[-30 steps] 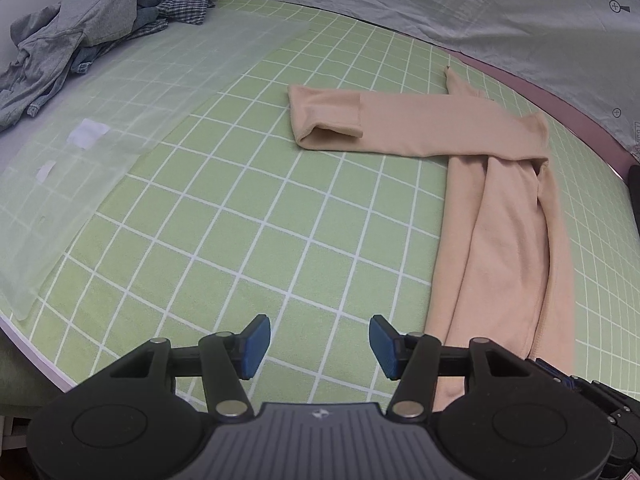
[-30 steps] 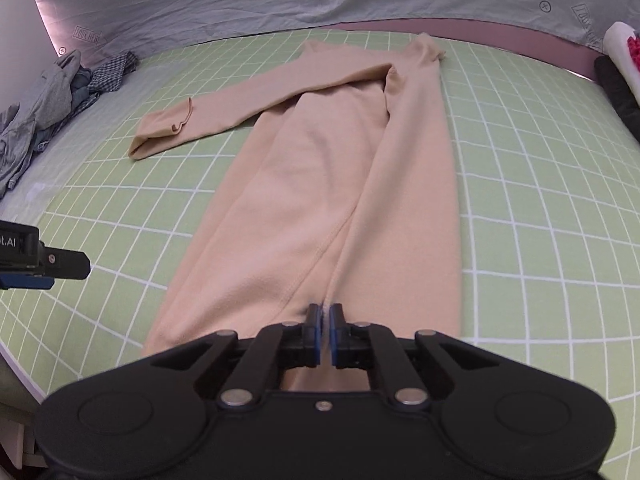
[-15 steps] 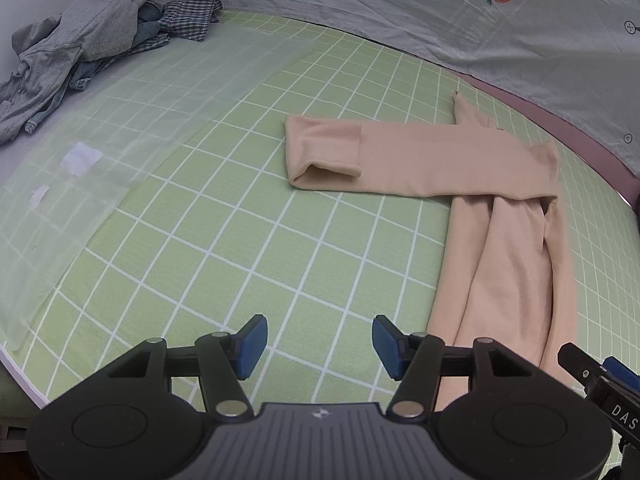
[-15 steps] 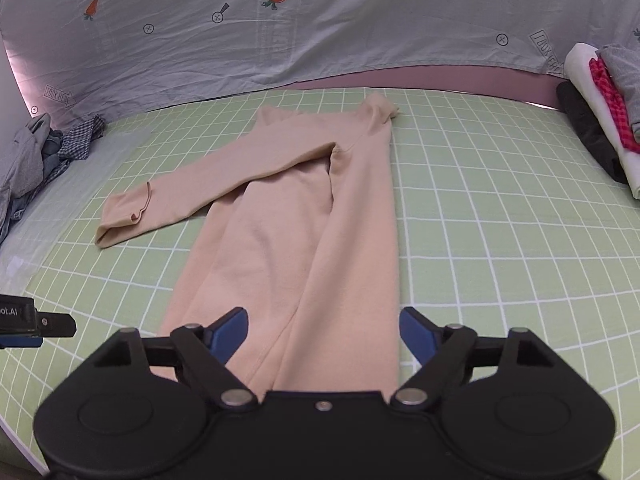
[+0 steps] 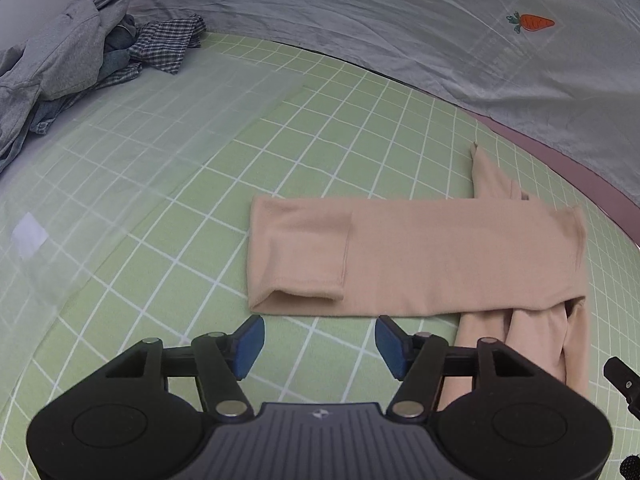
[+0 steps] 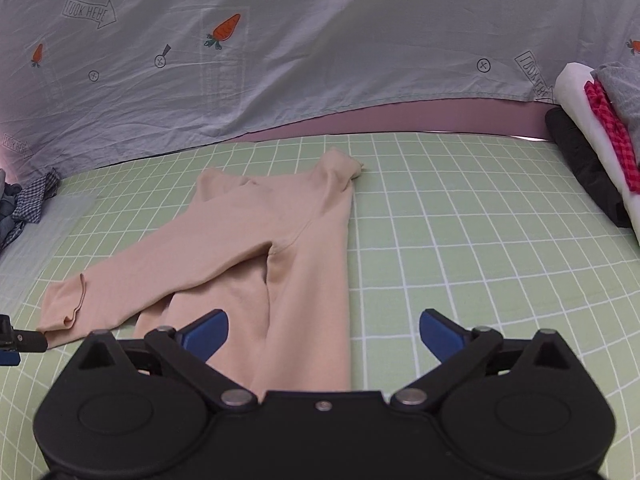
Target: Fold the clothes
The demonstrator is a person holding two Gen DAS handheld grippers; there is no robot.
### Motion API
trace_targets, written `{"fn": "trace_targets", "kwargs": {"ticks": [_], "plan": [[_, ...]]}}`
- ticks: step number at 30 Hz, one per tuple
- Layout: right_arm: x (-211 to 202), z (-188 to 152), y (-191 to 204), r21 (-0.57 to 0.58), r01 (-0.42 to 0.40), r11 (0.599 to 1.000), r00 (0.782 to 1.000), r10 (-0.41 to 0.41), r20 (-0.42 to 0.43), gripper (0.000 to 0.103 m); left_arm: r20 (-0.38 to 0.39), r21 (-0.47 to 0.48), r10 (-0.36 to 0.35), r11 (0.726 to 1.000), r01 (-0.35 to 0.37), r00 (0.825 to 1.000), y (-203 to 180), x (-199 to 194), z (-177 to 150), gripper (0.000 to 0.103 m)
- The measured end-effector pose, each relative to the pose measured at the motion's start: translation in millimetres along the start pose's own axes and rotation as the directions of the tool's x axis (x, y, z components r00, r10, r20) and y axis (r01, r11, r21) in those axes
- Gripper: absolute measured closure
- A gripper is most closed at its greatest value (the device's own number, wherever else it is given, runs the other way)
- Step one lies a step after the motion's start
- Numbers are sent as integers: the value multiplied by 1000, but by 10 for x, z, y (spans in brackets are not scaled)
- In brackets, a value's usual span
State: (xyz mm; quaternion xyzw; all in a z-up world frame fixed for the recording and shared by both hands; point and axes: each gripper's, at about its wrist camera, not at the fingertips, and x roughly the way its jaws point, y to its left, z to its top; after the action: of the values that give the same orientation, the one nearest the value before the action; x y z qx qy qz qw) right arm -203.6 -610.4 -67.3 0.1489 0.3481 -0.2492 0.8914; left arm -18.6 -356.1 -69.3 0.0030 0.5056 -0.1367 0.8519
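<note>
While both tools hang above the green checked mat (image 5: 168, 216), neither grips any cloth. The left tool (image 5: 316, 342) has its blue pads spread and opening further, with only bare mat between them; the cuff end of the beige garment (image 5: 420, 256) lies just beyond the pad tips, apart from them. The right tool (image 6: 324, 332) stands spread very wide, its jaws opening; the garment's long body panel lies on the mat beneath the gap, and no pad presses it.

The beige garment (image 6: 280, 248) lies flat on the mat, body lengthwise, one sleeve (image 6: 152, 272) folded across to the left side with its cuff turned back. A heap of grey and checked clothes (image 5: 80, 64) sits at the mat's far left corner. A stack of folded items (image 6: 596, 148) rests at the far right edge. A grey printed sheet (image 6: 320, 48) hangs behind the mat.
</note>
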Motion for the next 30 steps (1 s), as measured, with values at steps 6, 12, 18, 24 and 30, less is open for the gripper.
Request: {"fn": "trace_targets", "kwargs": {"ticks": [6,12,18,24,30], "plan": [[325,100,-219,55,90,994,995,-87,-51,0,-21,61,11,998,-10,1000,-101,363,246,40],[489,28,-414,117,153,981,983,-139,-119,0,-17,125,38,992,-36,999,-157,499,294,41],[500,18,-412,116,155,981,981,-140,-131,0,26,130,78,988,-80,997,-147,480,265,69],[472,15,-376,100,134,986,985,-122,-124,0,35,46,37,998,-38,999,-38,383,291,96],[388,-11,-393,121,129,984,988,-116,-105,0,66,37,-134,991,132,989,-243,95,309,96]]}}
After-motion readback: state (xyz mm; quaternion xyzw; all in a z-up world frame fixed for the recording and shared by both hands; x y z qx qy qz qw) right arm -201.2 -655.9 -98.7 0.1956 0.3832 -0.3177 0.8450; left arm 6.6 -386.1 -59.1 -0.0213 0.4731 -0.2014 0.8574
